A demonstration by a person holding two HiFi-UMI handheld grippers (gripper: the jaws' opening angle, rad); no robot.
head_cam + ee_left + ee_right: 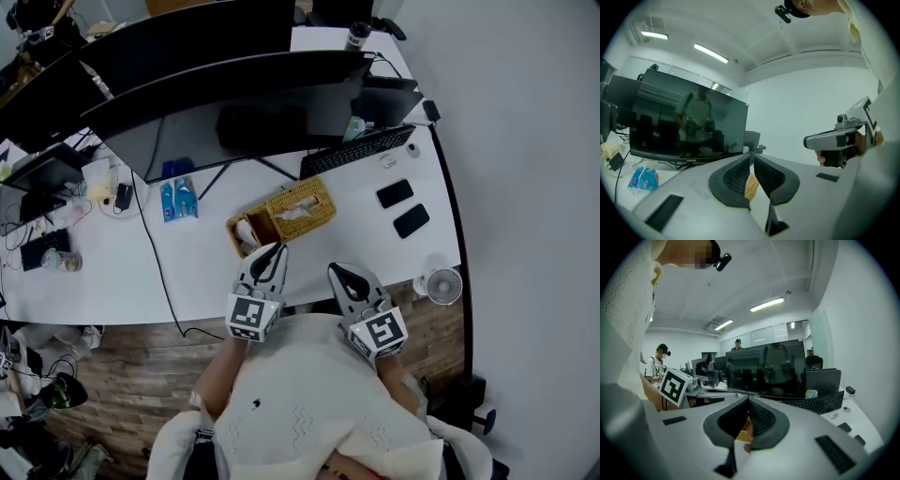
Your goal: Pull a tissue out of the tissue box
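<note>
1. Here, seen from above, a person in a cream sweater (309, 403) sits at a long white bench (216, 272), holding a pair of tongs in each hand.
2. The tissue box (314, 199), cased in woven wicker, lies on the bench near its front edge, slanted, with a white tissue (293, 213) showing in the slot on top.
3. A small basket (242, 234) of the same weave touches the box's left end and holds something white that is too small to make out.
4. The left tongs (274, 250) reach over the bench edge, with their tip just beside the small basket. Whether it touches the basket cannot be told.
5. In the left gripper view, the two dark ribbed jaws meet at their tips with nothing clamped between them. A patch of wicker (751, 186) shows through the gap lower down.
6. The right tongs (338, 272) sit just to the right of the left pair, short of the tissue box and apart from it.
7. In the right gripper view, those jaws are also pressed together at the tips and hold nothing.
8. Behind the box stand dark monitors (234, 94) and a black keyboard (361, 150).
9. Two black phones (395, 194) lie to the right, and a small white fan (442, 286) sits at the bench's near right corner.
10. Blue packets (178, 199) lie to the left of the basket.
</note>
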